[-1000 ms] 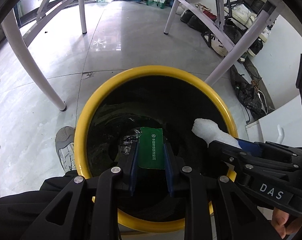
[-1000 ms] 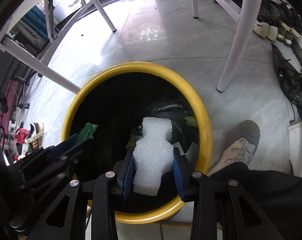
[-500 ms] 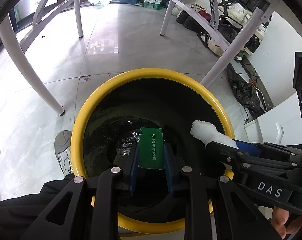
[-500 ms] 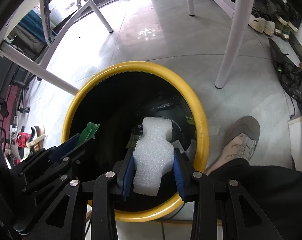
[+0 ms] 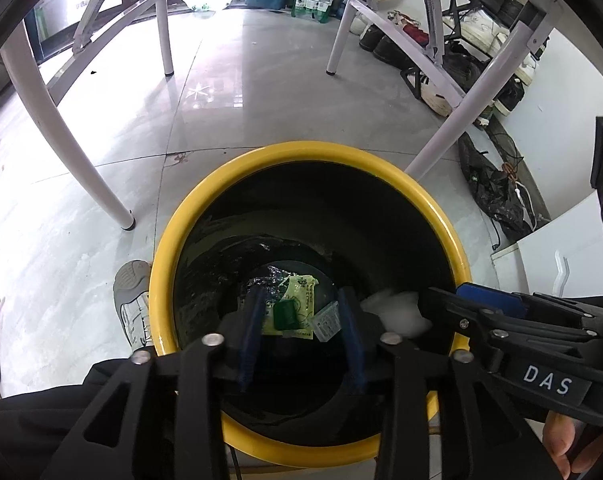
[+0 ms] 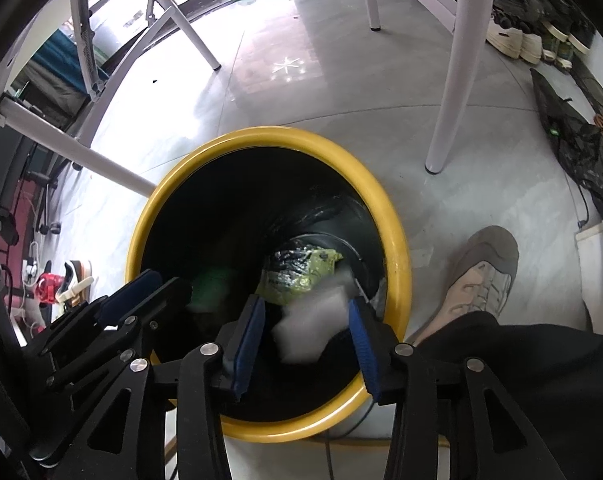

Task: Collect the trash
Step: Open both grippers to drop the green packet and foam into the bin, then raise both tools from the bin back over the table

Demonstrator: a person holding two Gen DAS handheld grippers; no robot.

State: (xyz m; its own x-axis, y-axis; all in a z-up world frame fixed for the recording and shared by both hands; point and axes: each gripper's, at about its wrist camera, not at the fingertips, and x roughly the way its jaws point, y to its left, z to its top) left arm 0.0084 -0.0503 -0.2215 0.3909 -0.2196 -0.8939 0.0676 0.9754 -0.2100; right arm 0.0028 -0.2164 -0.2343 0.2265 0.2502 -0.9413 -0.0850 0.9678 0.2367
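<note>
A yellow-rimmed bin with a black liner stands below both grippers. My left gripper hangs over its mouth, jaws opening; the green card has left them and is dropping toward the bottom. In the right wrist view my right gripper is also opening. The white foam piece is a blur falling between its blue pads, no longer pressed. From the left view the foam shows beside the right gripper's fingers. A yellow-green wrapper lies on the bin's bottom.
White table legs stand around the bin on the grey tiled floor. The person's shoe sits just beside the rim, with a dark trouser leg under the grippers. Shoes, a black bag and bottled water line the far wall.
Both grippers' jaws have spread. The green card dropped out of the left gripper into the bin, and the foam slipped loose from the right gripper and is falling.
</note>
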